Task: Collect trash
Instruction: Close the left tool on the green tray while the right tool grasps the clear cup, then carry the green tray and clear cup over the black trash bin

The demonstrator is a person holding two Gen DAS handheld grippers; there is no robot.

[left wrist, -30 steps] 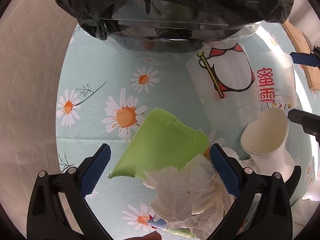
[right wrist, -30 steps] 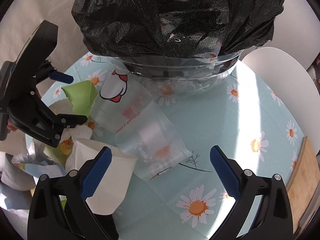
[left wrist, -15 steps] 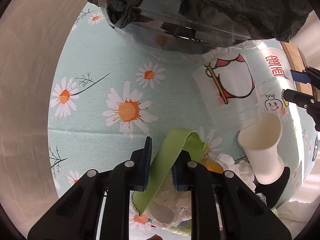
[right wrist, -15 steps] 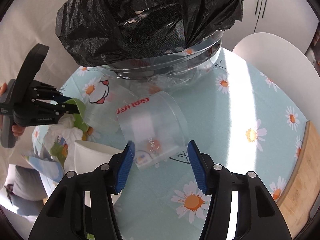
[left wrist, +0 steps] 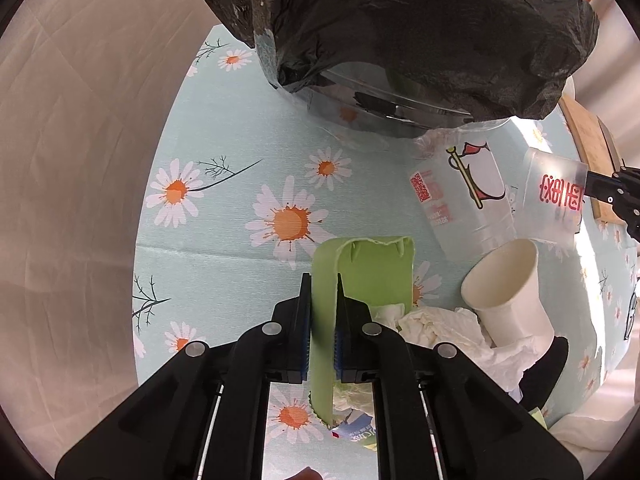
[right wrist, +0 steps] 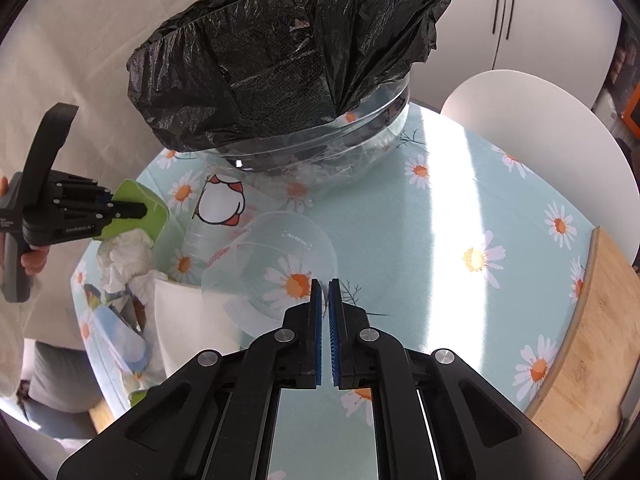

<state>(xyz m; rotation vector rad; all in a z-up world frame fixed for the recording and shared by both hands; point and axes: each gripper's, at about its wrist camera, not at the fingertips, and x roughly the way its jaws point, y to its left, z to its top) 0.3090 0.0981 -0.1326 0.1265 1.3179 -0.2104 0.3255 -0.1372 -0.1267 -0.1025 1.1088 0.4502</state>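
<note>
My left gripper (left wrist: 322,280) has its jaws closing on a bent green plastic piece (left wrist: 372,276), pads pressing its raised edge; it hangs tilted above the table. In the right wrist view the left gripper (right wrist: 138,210) holds that green piece (right wrist: 156,208) at the left. My right gripper (right wrist: 324,284) has its jaws closing on the rim of a clear plastic cup (right wrist: 272,256), which shows red print in the left wrist view (left wrist: 556,188). A black-bagged clear bowl (right wrist: 280,68) stands behind. Another printed clear cup (left wrist: 468,200), a white paper cup (left wrist: 508,284) and crumpled tissue (left wrist: 440,328) lie nearby.
The daisy-print tablecloth (right wrist: 440,220) covers a small table. A wooden board (right wrist: 580,344) lies at its right edge and a white round surface (right wrist: 540,132) stands beyond it. A person's hand (right wrist: 34,256) grips the left tool's handle. Cream fabric hangs at the left.
Both grippers went from wide open to shut: the left onto the green piece, the right onto the clear cup's rim. Both rose, and the green piece now stands on edge.
</note>
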